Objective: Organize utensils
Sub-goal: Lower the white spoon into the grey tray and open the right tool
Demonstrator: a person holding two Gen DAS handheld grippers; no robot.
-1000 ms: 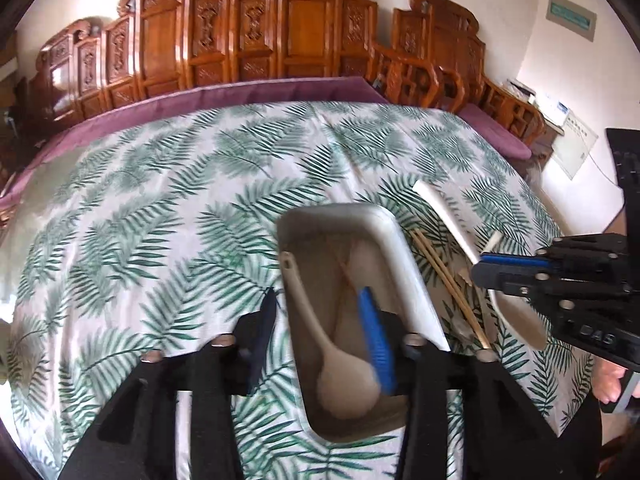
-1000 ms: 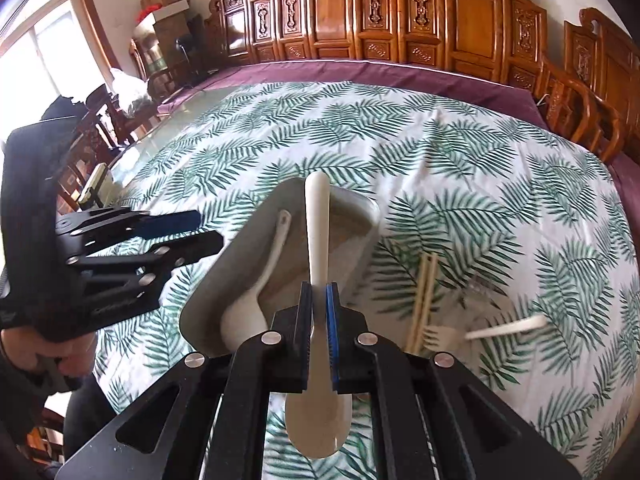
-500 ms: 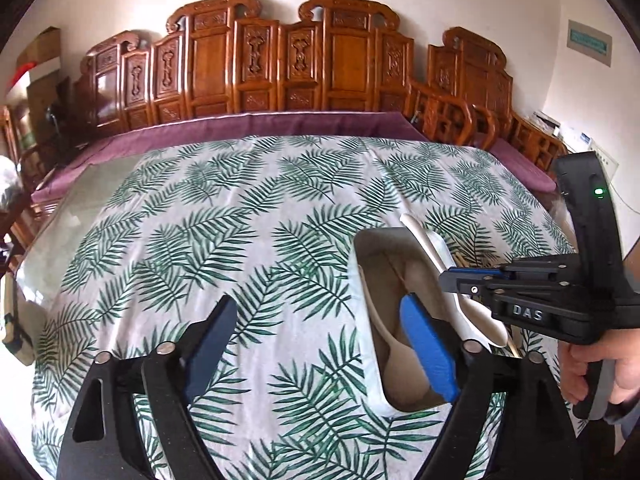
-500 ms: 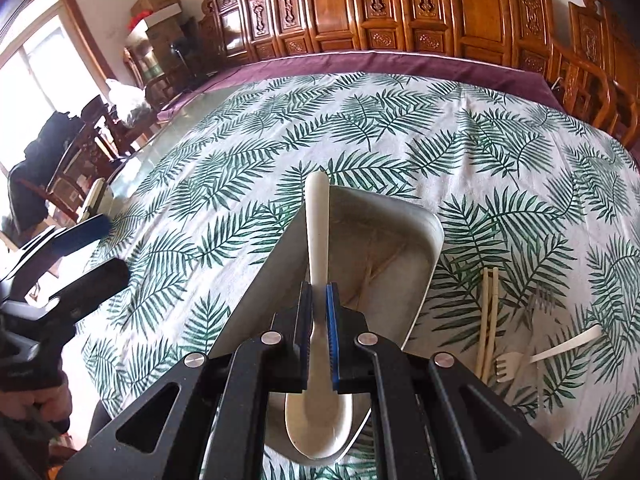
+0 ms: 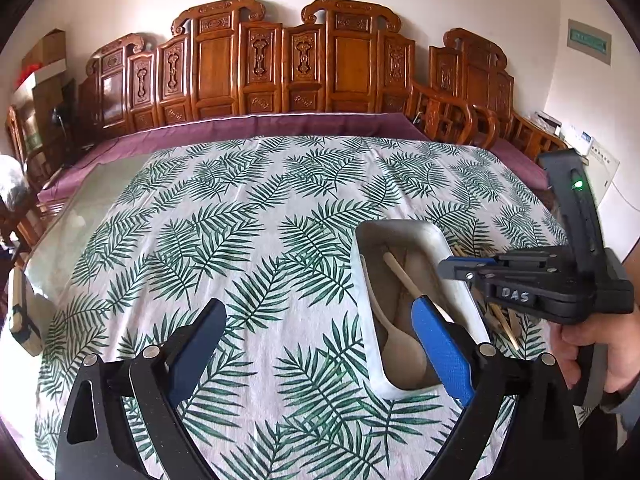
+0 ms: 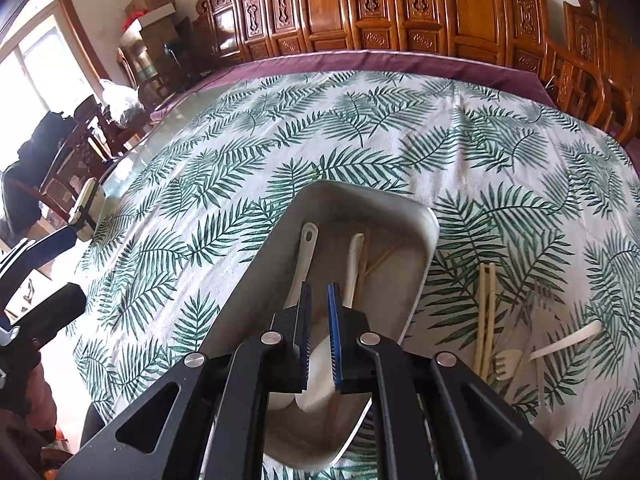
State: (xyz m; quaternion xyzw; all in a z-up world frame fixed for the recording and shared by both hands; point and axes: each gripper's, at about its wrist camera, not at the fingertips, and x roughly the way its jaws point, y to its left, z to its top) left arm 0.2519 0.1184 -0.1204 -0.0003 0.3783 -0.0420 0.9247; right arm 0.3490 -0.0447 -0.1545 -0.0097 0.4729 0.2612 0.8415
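A grey metal tray (image 6: 416,280) sits on the palm-leaf tablecloth and holds two white spoons (image 6: 305,248) (image 6: 353,264). My right gripper (image 6: 319,332) hovers just above the tray, its jaws slightly apart with nothing between them. The tray (image 5: 404,229) also shows in the left wrist view, with a spoon (image 5: 400,340) inside. My left gripper (image 5: 316,344) is open and empty, low over the cloth to the tray's left. Wooden chopsticks (image 6: 485,312) and a white fork (image 6: 548,350) lie on the cloth right of the tray.
Carved wooden chairs (image 5: 288,64) line the table's far side, with a purple cloth edge (image 5: 240,128) beneath the leaf cloth. A phone-like object (image 6: 86,204) rests at the table's left edge. A clear plastic utensil (image 6: 536,312) lies beside the fork.
My right gripper let go of the white spoon, which now lies in the tray, and its jaws have parted. My left gripper drew back to the left, away from the tray.
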